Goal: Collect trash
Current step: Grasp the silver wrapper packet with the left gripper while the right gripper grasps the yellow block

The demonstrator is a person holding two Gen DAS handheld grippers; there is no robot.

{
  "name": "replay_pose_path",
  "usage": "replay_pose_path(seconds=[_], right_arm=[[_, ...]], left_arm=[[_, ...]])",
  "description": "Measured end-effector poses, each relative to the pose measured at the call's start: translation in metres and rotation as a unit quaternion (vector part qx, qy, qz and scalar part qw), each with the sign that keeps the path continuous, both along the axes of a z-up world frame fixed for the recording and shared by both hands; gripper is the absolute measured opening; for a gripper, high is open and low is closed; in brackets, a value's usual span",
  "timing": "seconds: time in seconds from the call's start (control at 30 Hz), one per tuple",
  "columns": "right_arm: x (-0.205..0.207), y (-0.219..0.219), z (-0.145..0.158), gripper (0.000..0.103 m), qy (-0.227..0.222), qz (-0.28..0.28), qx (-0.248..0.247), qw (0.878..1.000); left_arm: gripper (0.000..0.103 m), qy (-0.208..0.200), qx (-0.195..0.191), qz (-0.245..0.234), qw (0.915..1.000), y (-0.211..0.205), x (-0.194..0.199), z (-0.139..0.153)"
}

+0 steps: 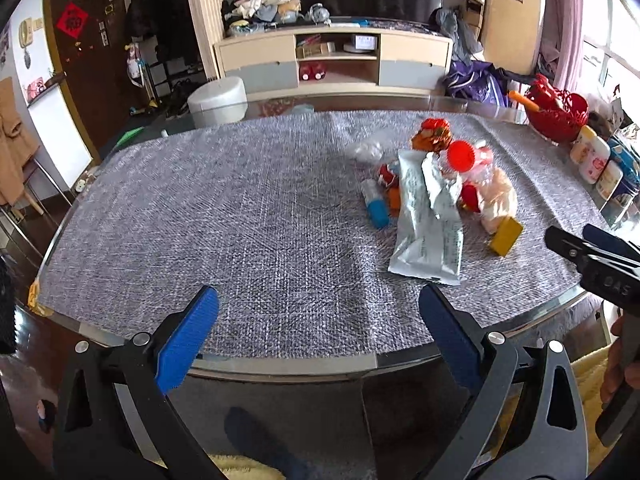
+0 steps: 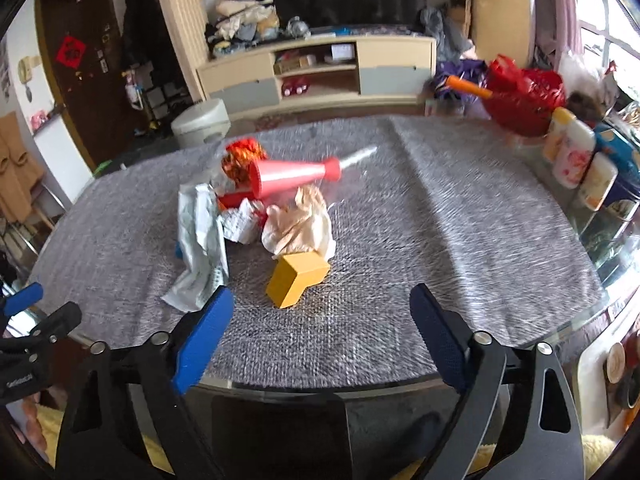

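Note:
A pile of trash lies on the grey cloth table (image 1: 240, 208). In the left wrist view it sits right of centre: a silver-white foil wrapper (image 1: 424, 220), a blue tube (image 1: 376, 206), a red cone (image 1: 460, 156), a crumpled beige tissue (image 1: 498, 200) and a yellow box (image 1: 506, 236). My left gripper (image 1: 320, 300) hangs open over the table's near edge, left of the pile, with nothing in it. In the right wrist view the yellow box (image 2: 298, 278) lies just beyond my open, empty right gripper (image 2: 322, 300). Behind it are the tissue (image 2: 300, 228), cone (image 2: 296, 178) and wrapper (image 2: 200, 248).
A red basket (image 1: 556, 114) and several bottles (image 1: 592, 160) stand along the table's right side. The table has a glass rim (image 2: 592, 316). A dark chair back (image 2: 280, 432) stands below the near edge. A TV cabinet (image 1: 336, 60) is beyond the table.

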State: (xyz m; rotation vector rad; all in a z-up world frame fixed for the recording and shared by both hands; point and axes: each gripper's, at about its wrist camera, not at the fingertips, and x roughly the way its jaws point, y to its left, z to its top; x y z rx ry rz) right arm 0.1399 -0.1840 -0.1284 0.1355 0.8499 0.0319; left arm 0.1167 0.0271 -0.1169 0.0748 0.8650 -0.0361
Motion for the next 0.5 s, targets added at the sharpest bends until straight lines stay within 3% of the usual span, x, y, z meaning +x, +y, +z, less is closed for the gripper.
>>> replay_pose_path(seconds=[0.27, 0.33, 0.4, 0.5], right_arm=[[0.025, 0.018, -0.028, 0.086, 0.032, 0.013, 0.01, 0.999], [0.03, 0.017, -0.032, 0.076, 0.039, 0.014, 0.021, 0.999], [0.034, 0.014, -0.037, 0.056, 0.049, 0.015, 0.032, 0.998], [0.034, 0.01, -0.04, 0.042, 0.054, 0.02, 0.043, 0.997]], left_arm=[[0.095, 0.02, -0.012, -0.031, 0.9992, -0.011, 0.024, -0.017], [0.094, 0.024, -0.015, -0.044, 0.9986, -0.016, 0.028, -0.02], [0.094, 0.029, -0.02, -0.056, 0.9978, -0.021, 0.032, -0.023], [0.093, 0.036, -0.03, -0.07, 0.9964, -0.03, 0.041, -0.029]])
